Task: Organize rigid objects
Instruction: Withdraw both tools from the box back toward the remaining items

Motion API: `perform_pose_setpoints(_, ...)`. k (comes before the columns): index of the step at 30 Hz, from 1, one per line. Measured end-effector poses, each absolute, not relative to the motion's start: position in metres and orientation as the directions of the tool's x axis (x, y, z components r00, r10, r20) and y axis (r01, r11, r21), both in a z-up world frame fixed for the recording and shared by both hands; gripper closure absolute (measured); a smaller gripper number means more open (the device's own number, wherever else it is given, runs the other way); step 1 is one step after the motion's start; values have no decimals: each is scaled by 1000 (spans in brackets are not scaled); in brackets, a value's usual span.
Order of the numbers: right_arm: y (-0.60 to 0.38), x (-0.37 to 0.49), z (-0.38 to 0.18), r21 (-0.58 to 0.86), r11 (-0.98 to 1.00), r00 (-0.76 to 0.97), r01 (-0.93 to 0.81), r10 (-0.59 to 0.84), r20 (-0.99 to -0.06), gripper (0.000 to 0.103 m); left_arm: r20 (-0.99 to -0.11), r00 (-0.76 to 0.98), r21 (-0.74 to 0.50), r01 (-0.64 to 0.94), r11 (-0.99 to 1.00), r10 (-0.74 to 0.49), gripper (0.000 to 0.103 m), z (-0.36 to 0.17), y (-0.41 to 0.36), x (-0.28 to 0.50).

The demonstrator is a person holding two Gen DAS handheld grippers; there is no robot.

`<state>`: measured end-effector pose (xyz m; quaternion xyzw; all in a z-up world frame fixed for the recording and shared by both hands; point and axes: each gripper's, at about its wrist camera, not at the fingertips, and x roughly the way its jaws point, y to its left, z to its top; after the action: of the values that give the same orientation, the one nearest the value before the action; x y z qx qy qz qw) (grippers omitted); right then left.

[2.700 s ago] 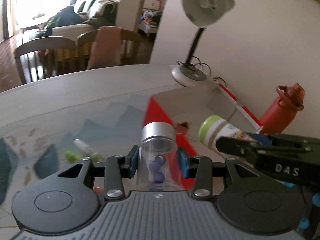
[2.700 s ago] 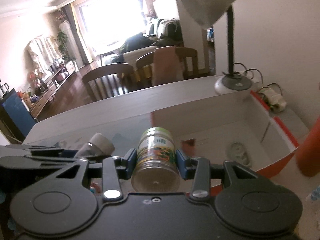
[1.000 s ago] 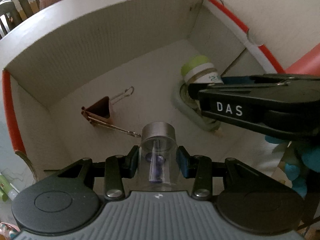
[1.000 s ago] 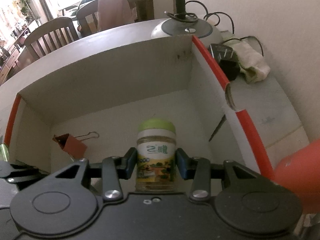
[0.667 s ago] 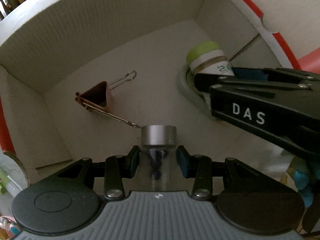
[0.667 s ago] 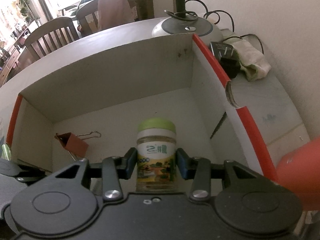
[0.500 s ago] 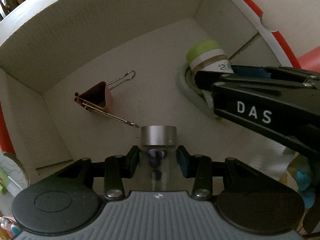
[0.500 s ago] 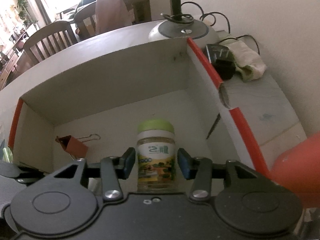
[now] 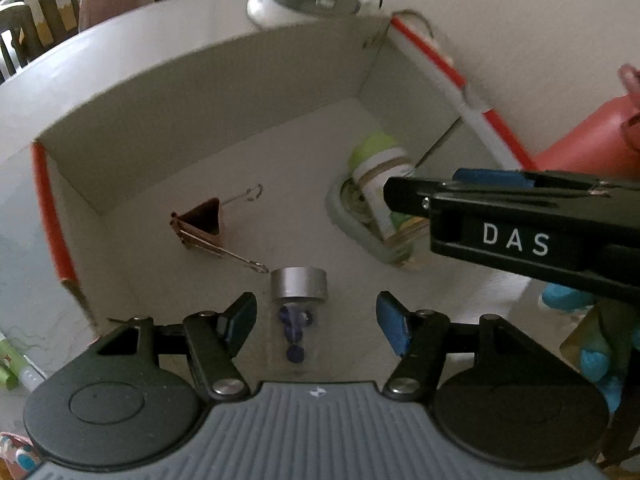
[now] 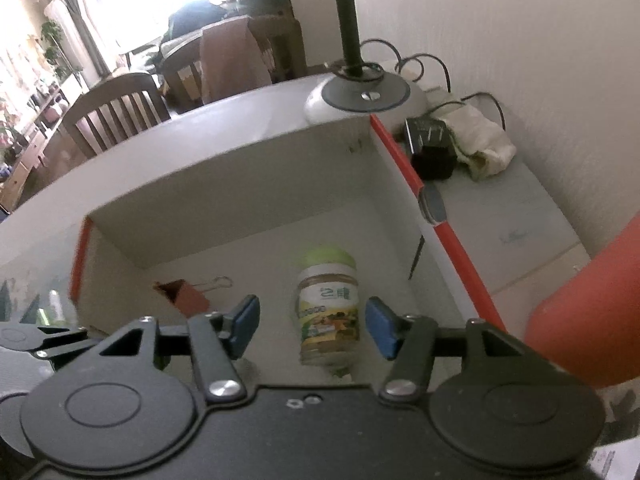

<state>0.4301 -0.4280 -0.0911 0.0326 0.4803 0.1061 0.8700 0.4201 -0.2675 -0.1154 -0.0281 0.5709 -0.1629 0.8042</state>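
Inside red-edged cardboard box (image 9: pixel 208 92): left gripper (image 9: pixel 316 320) just opened off clear silver-capped vial (image 9: pixel 298 312), unseen by right view; right gripper (image 10: pixel 310 326) just released green-lidded jar (image 10: pixel 328 300).

White letters "DAS" on side of right gripper (image 9: pixel 516 216), seen from left wrist view; green-lidded jar (image 10: pixel 328 304) carries printed label with green characters, too blurred to read

A clear silver-capped vial (image 9: pixel 298 312) (blue beads inside) and a green-lidded glass jar (image 10: pixel 328 304) stand upright in the red-edged white cardboard box (image 9: pixel 224 92).
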Motion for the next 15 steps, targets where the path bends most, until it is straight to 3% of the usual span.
perform_pose_setpoints(15,-405,372,-40,205,959,602,-194,282,-747,39,-819,450,-262,259,930,-356,38,-48,-225,371)
